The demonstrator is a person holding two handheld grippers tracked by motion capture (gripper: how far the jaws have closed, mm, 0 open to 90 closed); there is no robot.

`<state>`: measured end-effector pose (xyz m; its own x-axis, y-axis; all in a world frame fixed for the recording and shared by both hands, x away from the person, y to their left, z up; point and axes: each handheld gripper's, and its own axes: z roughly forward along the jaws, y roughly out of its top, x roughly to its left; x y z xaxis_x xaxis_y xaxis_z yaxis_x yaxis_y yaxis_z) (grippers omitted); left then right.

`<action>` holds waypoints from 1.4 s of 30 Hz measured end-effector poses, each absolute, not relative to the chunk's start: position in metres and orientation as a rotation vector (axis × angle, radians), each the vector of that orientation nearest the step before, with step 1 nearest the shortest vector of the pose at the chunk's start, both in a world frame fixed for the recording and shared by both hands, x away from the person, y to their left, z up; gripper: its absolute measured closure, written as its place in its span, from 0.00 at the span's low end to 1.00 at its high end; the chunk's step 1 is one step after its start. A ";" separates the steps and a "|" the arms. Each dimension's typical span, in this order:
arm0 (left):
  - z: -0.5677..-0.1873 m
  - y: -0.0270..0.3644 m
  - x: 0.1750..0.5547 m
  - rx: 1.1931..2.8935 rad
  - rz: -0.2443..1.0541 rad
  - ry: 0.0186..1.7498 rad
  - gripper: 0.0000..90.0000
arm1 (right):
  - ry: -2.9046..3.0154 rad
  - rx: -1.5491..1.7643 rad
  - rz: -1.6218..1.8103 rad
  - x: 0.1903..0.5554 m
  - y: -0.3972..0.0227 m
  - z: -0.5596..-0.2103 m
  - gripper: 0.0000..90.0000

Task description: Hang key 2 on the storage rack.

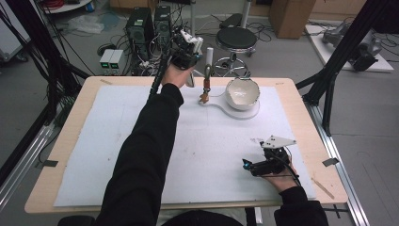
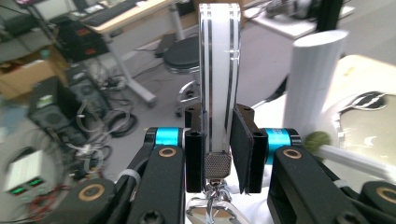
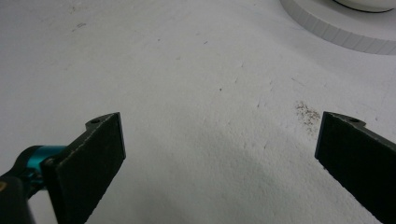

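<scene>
Beyond the white bowl (image 1: pixel 243 93), past the desk's (image 1: pixel 70 136) far edge, the left hand-held gripper (image 1: pixel 188 49) pinches a flat white strip (image 2: pixel 219 70) upright: probably light, stiff, slippery, best clamped low across its faces. Nearer than the bowl, the right hand-held gripper (image 1: pixel 263 165) rests spread, empty.

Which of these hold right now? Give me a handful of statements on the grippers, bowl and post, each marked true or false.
1. The left gripper is shut on a white strip. True.
2. The right gripper holds the bowl. False: its jaws stand open over the bare white mat, with nothing between them.
3. The bowl sits on a white stand at the far side of the table. True.
4. The white post lies flat on the mat. False: it stands upright, near the left gripper.
</scene>
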<state>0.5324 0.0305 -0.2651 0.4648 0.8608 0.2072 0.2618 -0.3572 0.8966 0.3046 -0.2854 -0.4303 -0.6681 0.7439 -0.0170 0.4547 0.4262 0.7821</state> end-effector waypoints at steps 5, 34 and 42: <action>-0.268 0.030 0.535 1.868 0.902 0.968 0.84 | 2.324 1.019 1.109 0.305 -0.286 -0.431 0.01; -0.284 0.023 0.519 1.736 0.676 1.044 0.65 | 2.328 1.033 1.104 0.304 -0.287 -0.432 0.01; -0.284 0.049 0.519 1.753 0.643 1.074 0.22 | 2.323 1.038 1.105 0.304 -0.288 -0.432 0.01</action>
